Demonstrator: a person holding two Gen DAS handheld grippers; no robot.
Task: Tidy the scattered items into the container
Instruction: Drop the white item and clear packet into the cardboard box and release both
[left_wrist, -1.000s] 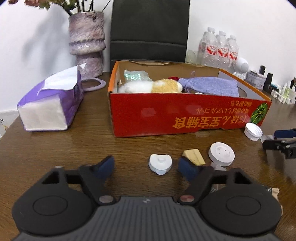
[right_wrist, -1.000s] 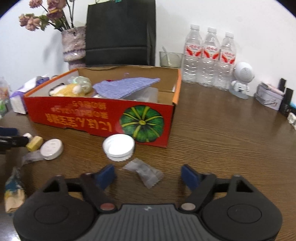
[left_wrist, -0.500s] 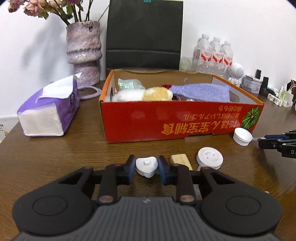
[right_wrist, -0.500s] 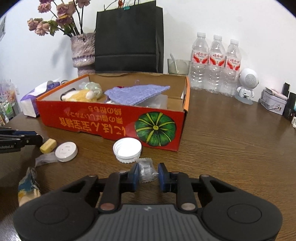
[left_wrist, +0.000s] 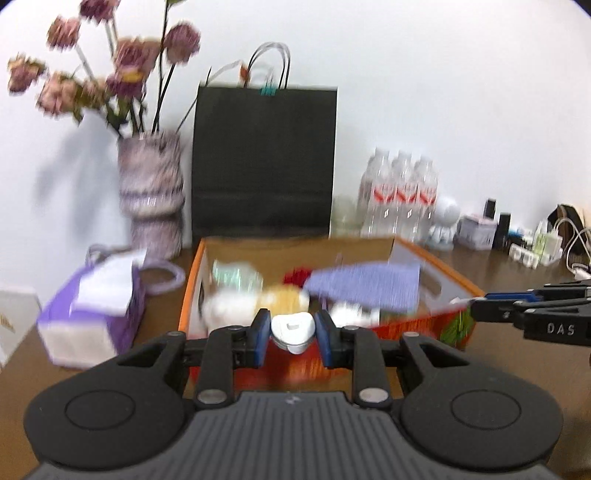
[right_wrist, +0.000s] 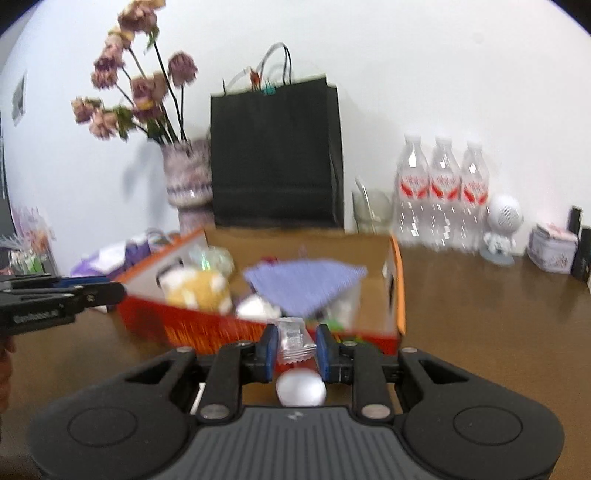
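Observation:
My left gripper (left_wrist: 292, 334) is shut on a white heart-shaped cap (left_wrist: 293, 331), held up in front of the near wall of the red cardboard box (left_wrist: 410, 325). My right gripper (right_wrist: 294, 343) is shut on a clear plastic packet (right_wrist: 294, 342), held above the table by the box's near wall (right_wrist: 207, 328). A white round lid (right_wrist: 301, 390) lies on the table under the right gripper. The box holds a purple cloth (right_wrist: 306, 280), a yellow-white plush (right_wrist: 197, 290) and other items. Each gripper shows at the edge of the other's view.
Behind the box stand a black paper bag (left_wrist: 264, 158), a vase of dried flowers (left_wrist: 151, 195) and three water bottles (right_wrist: 441, 195). A purple tissue pack (left_wrist: 92, 306) lies to the left. A small white robot figure (right_wrist: 500, 232) and tins stand at the right.
Both grippers closed on their items about half a second ago and have since lifted them off the table, rising toward the box. The views are blurred by motion.

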